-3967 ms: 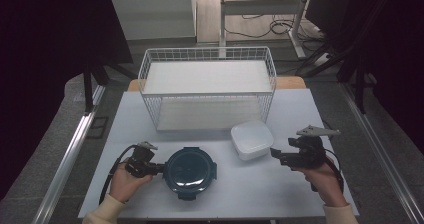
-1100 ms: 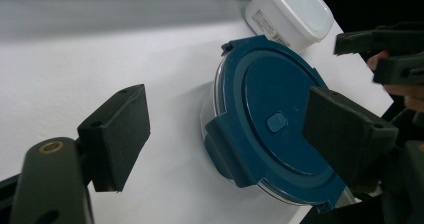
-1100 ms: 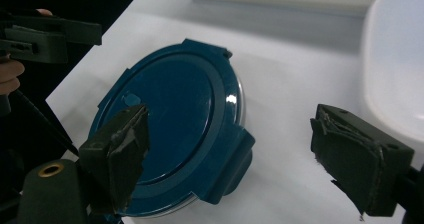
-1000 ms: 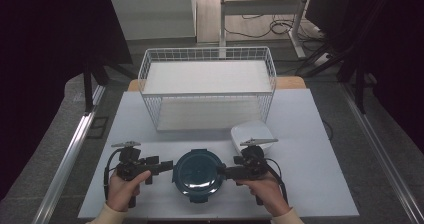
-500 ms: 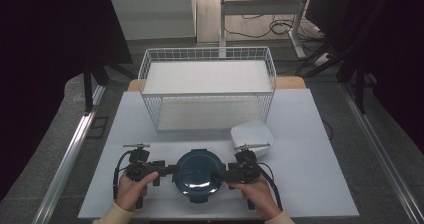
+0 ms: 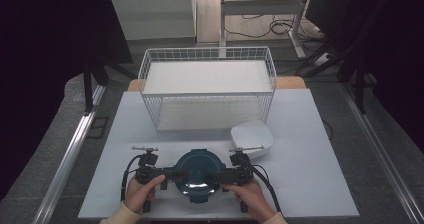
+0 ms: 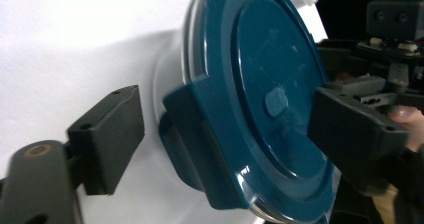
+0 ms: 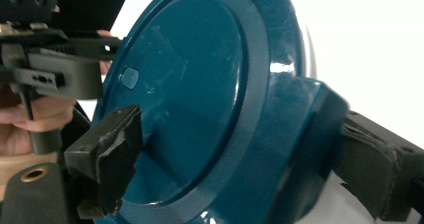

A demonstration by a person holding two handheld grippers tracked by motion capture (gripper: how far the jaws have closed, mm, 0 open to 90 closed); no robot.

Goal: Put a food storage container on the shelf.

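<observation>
The right gripper (image 8: 235, 169) straddles a clip tab (image 8: 300, 149) on the rim of the round dark-teal lid (image 8: 200, 99): one jaw rests on the lid's top, the other outside the tab. Beyond, the left gripper (image 8: 45, 59) reaches the lid's far edge, above the white table (image 8: 370, 44).

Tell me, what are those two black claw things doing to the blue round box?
A person holds a gripper in each hand. The left gripper and the right gripper have closed in on opposite sides of the round container with the blue lid, each with its jaws around a side latch. It sits on the white table. A white bowl and a wire basket stand behind it.
</observation>
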